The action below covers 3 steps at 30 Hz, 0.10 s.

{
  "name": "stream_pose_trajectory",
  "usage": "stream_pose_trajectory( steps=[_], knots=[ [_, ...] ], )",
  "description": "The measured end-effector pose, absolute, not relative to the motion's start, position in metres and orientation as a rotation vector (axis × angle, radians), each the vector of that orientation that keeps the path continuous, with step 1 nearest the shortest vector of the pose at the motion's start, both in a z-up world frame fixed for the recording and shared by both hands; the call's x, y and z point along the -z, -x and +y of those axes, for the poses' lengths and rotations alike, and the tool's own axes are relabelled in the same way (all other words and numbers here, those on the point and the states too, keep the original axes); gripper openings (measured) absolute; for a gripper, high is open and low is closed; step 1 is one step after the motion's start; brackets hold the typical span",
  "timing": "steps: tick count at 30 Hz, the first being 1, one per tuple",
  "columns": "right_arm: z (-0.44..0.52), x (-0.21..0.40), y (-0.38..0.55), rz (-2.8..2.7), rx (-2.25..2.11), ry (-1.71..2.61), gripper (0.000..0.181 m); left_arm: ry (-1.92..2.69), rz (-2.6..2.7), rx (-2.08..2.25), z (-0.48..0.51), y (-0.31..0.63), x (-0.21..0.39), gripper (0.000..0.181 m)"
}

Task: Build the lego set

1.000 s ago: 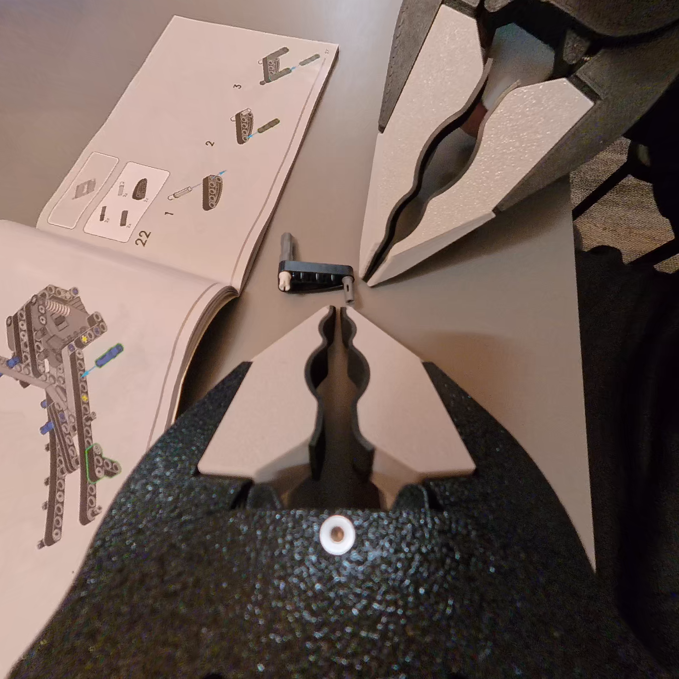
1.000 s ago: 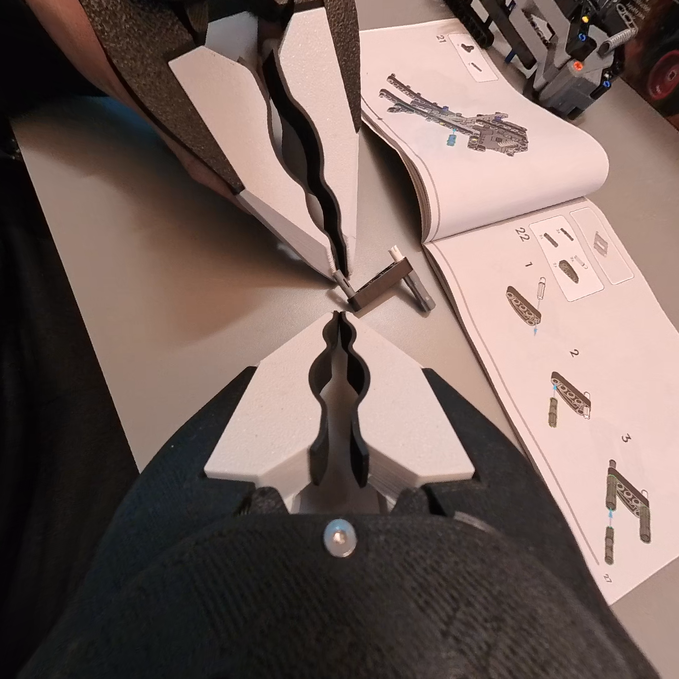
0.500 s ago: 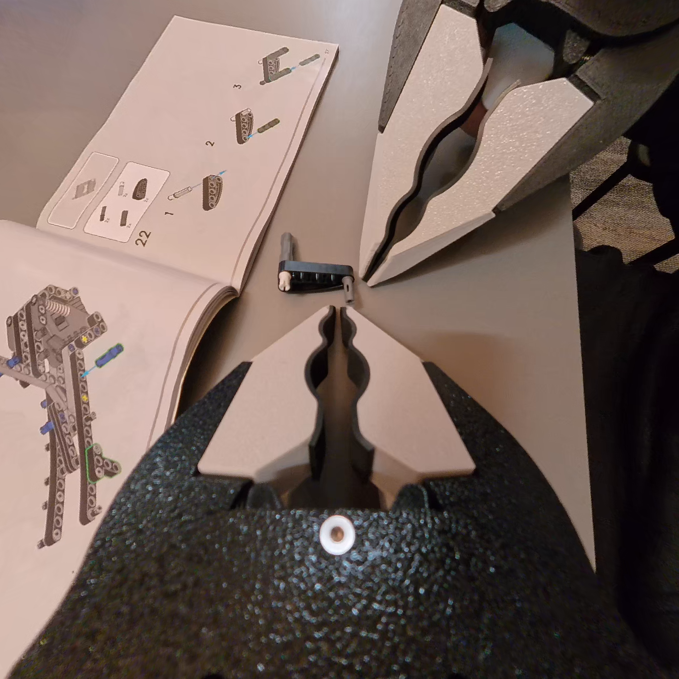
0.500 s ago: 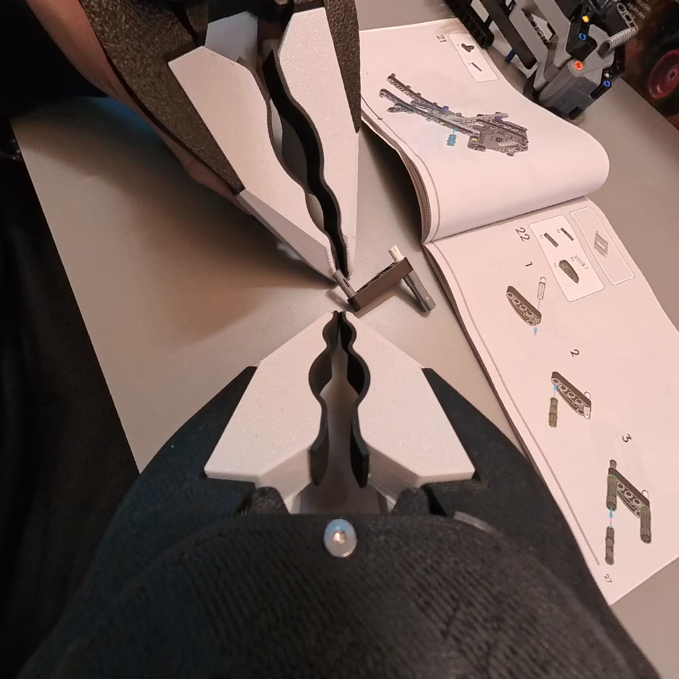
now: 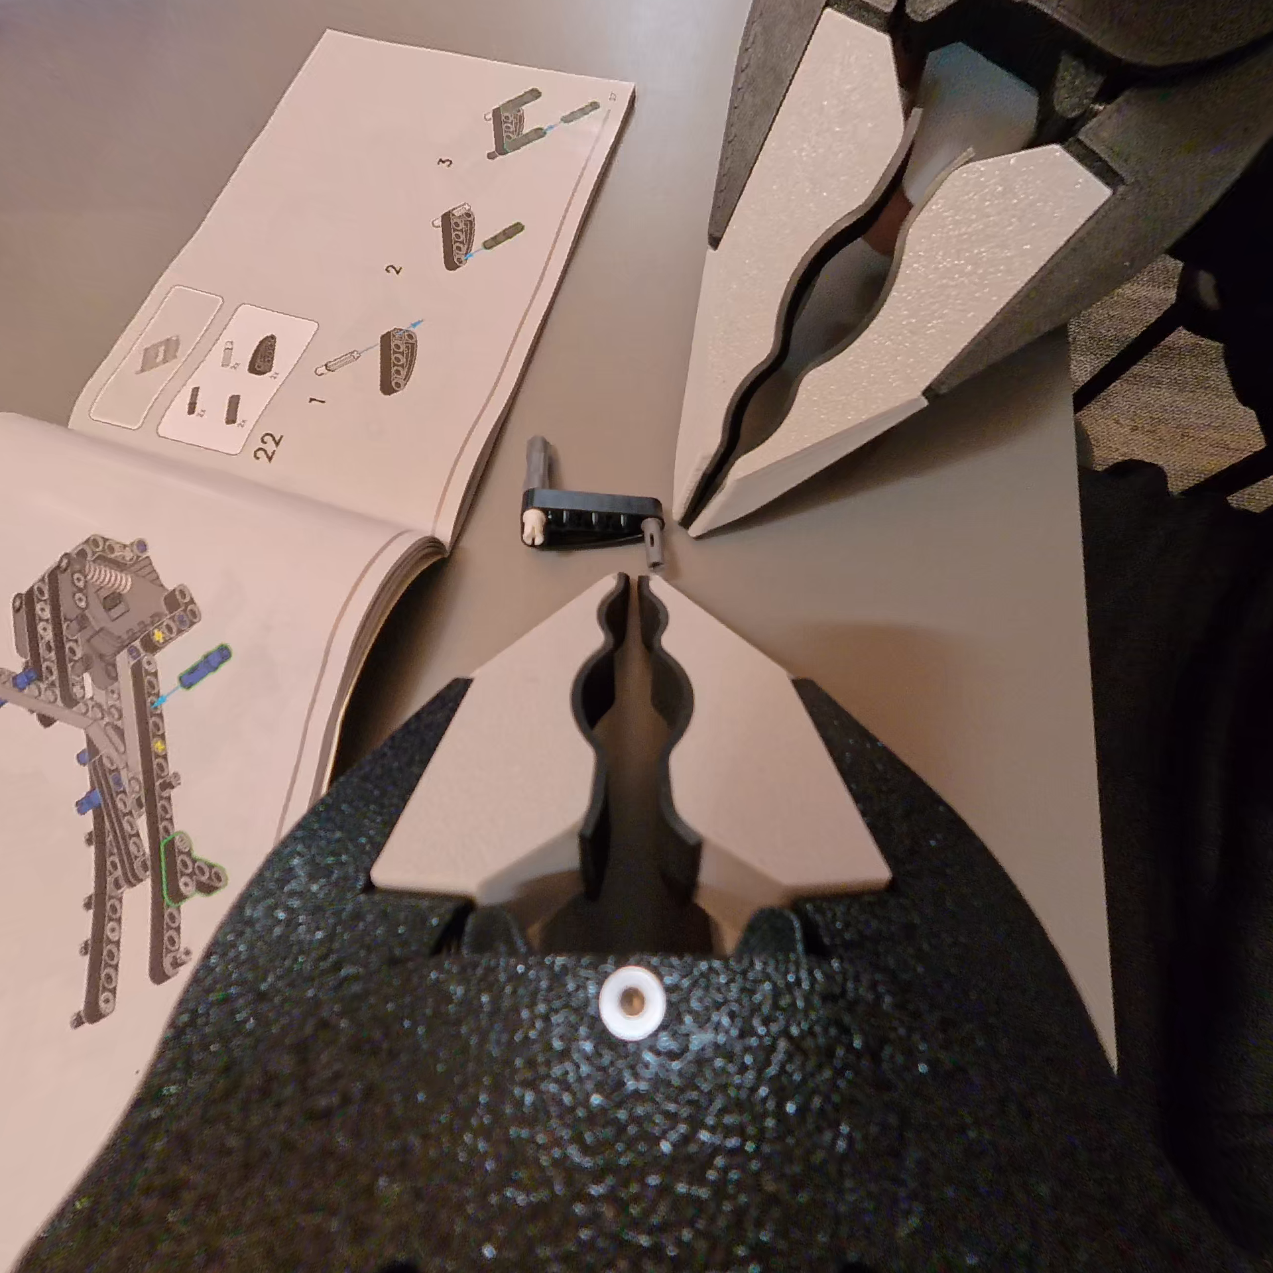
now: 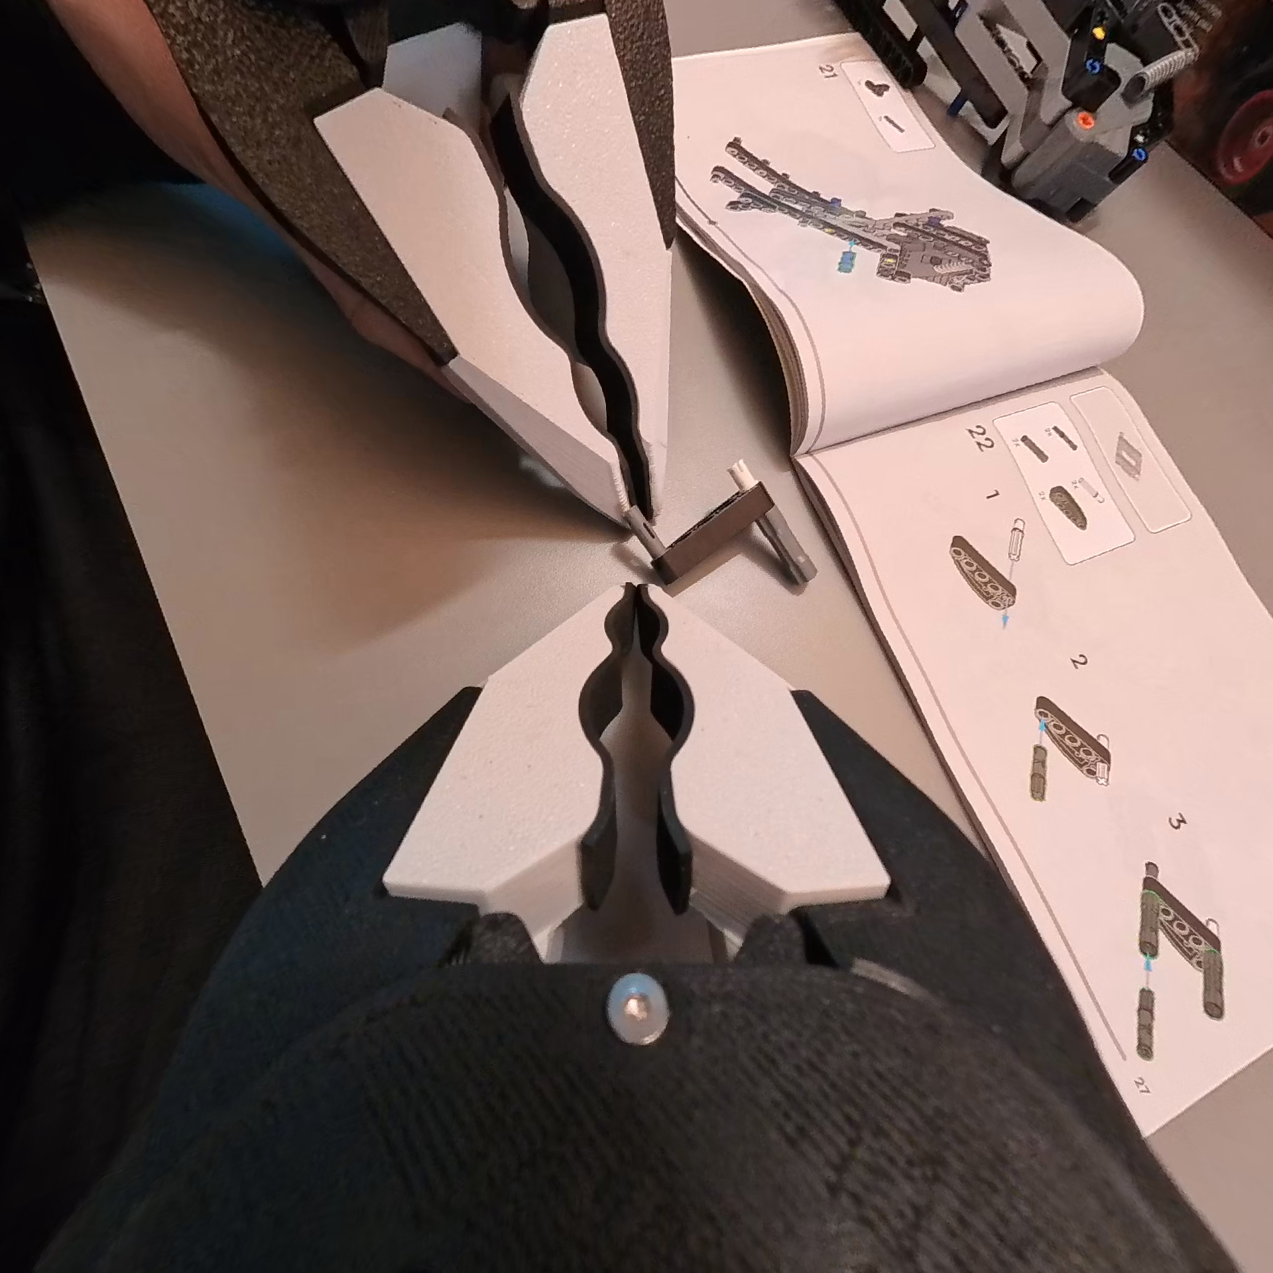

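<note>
Grey table (image 5: 861,689), open instruction booklet (image 5: 344,275) at nine o'clock. At centre, small black beam (image 5: 592,527) with grey pins (image 5: 541,458), lying flat beside the booklet: probably light, rigid, slippery, easily skidded; best pinched across the beam's long flat sides. Left gripper (image 5: 632,584) nearly closed, empty, just short of the beam. Right gripper (image 5: 682,523) at two o'clock, tips pressed together, nothing held, apparently touching the end pin.

Beyond the right gripper (image 6: 635,591), the part-built model (image 6: 1074,103) runs off the top edge; booklet (image 5: 207,620) pages are cropped.
</note>
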State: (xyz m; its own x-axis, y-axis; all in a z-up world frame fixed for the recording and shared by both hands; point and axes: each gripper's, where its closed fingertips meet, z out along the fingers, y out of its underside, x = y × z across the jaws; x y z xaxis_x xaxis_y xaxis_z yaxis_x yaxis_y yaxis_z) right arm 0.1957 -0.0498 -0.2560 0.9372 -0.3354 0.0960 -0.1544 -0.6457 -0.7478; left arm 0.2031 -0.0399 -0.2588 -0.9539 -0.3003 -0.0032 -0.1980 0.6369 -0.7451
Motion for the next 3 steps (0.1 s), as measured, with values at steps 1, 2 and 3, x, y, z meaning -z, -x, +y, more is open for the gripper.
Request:
stream_pose_trajectory(
  steps=[1, 2, 3],
  knots=[
    [-0.0498, 0.2561, -0.1957, 0.345, 0.286, 2.278, 0.000, 0.418, 2.727, 1.218, -0.0398, -0.2030, 0.2588, 0.000],
    [-0.0498, 0.2561, -0.1957, 0.345, 0.285, 2.278, 0.000, 0.419, 2.728, 1.219, -0.0398, -0.2030, 0.2588, 0.000],
    [-0.0498, 0.2561, -0.1957, 0.346, 0.285, 2.278, 0.000, 0.420, 2.729, 1.220, -0.0399, -0.2030, 0.2588, 0.001]
  ],
)
